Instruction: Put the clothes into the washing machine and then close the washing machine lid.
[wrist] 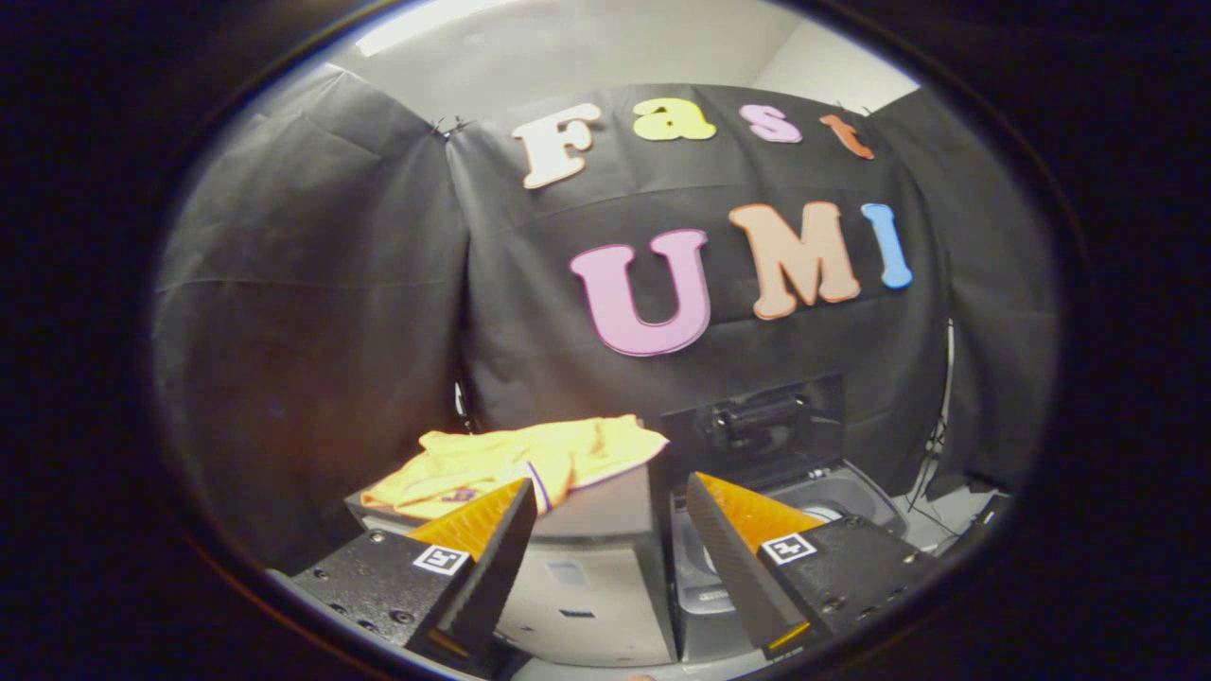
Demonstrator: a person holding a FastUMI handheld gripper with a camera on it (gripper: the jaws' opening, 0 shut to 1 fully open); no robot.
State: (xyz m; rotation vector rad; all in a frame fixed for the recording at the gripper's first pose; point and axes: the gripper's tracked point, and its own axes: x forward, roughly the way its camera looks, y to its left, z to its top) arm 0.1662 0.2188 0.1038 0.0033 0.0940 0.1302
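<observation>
A yellow garment (530, 456) lies crumpled on top of a grey box-like unit (587, 567), just beyond my left finger. To its right stands the washing machine (833, 497), its dark lid (757, 421) raised upright at the back and the tub opening showing beyond my right finger. My gripper (610, 497) is open, its fingers wide apart with nothing between them, held above and short of both the garment and the machine.
Black cloth walls close the booth behind and on both sides. Cables (937, 454) hang at the right of the washing machine. A light floor (956, 530) shows past the machine on the right.
</observation>
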